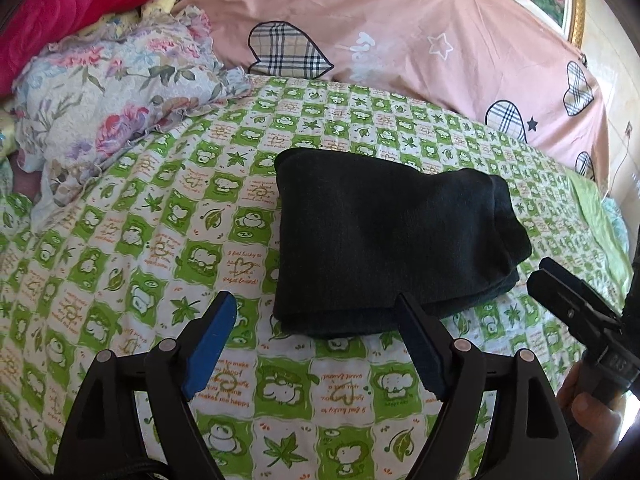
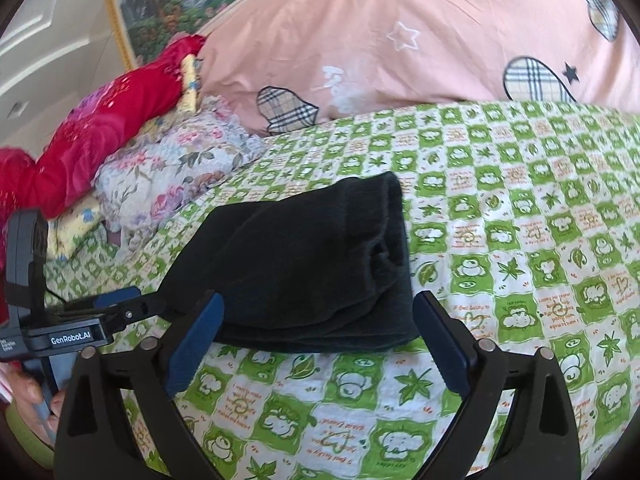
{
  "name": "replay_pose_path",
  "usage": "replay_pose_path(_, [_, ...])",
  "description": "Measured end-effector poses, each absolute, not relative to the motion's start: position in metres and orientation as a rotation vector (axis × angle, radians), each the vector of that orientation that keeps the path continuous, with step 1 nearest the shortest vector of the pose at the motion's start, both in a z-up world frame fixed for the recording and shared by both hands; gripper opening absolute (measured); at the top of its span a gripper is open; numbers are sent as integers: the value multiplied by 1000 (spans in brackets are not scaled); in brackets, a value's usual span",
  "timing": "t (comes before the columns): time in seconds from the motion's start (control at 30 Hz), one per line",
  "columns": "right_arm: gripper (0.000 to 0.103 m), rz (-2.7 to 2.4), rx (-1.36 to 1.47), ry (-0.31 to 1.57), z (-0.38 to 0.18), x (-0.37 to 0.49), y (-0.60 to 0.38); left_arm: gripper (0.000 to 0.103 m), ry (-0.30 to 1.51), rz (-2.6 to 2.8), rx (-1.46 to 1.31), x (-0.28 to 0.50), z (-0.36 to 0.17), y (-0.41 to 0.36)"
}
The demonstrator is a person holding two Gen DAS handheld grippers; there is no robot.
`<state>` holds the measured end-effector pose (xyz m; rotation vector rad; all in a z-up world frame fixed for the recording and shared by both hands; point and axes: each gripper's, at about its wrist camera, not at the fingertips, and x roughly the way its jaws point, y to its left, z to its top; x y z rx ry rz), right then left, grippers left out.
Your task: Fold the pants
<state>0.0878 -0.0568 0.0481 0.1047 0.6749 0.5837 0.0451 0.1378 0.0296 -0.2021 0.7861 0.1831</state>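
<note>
At the far left we saw a red blanket (image 1: 48, 12) and a floral quilt (image 1: 112, 96) bunched on the green checked sheet (image 1: 160, 240). Our left gripper (image 1: 316, 312) stood with its jaws spread wide and nothing between them, just short of the pants. The pants (image 1: 384, 248), dark and folded into a compact bundle, lay flat on the sheet in the middle. Our right gripper (image 2: 316, 316) hung wide open too, gripping nothing, its fingers either side of the bundle's near edge. A pink duvet (image 1: 420, 40) lay behind.
</note>
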Motion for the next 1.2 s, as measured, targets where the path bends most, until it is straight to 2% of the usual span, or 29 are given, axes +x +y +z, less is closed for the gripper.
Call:
replay_pose_path(0.4, [102,650,28,649,39,66,-35,83,787,255,-159,26,20,137])
replay_pose_path(1.2, [103,579,18,579,17,67,-43,84,779,272,-101,24,11,126])
